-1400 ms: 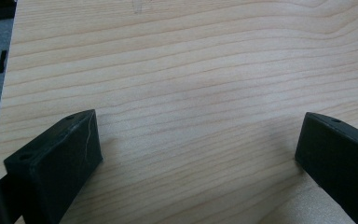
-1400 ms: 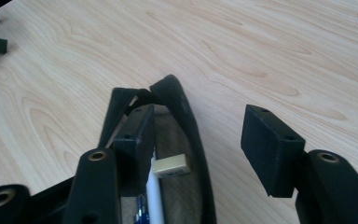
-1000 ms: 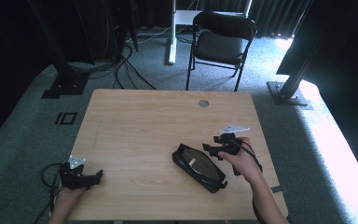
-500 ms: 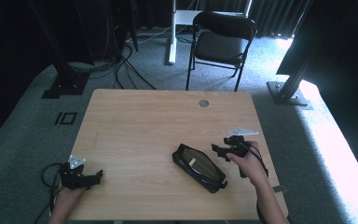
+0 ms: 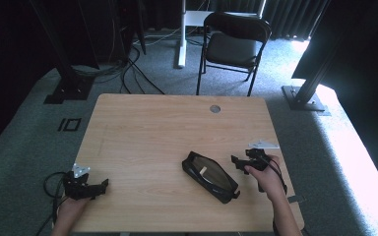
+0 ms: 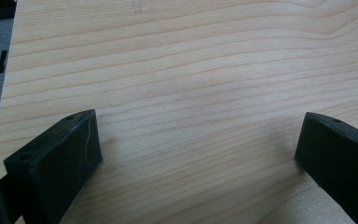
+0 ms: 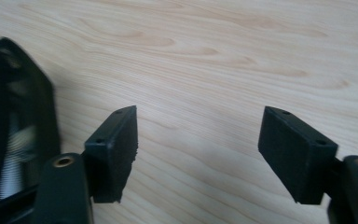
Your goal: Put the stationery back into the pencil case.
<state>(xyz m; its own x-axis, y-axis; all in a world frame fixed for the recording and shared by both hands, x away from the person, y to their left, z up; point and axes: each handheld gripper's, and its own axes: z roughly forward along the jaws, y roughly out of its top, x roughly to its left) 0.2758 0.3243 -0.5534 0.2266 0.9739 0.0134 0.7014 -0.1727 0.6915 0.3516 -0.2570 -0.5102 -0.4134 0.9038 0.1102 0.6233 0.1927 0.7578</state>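
Black pouch (image 5: 210, 176) lies lower centre on table (image 5: 177, 128), right gripper (image 5: 240, 162) just beside it with jaws apart and empty, left gripper (image 5: 100, 186) lower left likewise apart; likely best approached square to pouch's edge.

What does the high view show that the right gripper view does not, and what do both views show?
High view alone: the whole table, the left tongs at its near left corner, the folding chair, the floor cables, and both hands. Right gripper view alone: the right tongs from close, jaws wide apart over bare wood. Both: the black pouch beside the right tongs, and the wooden tabletop.
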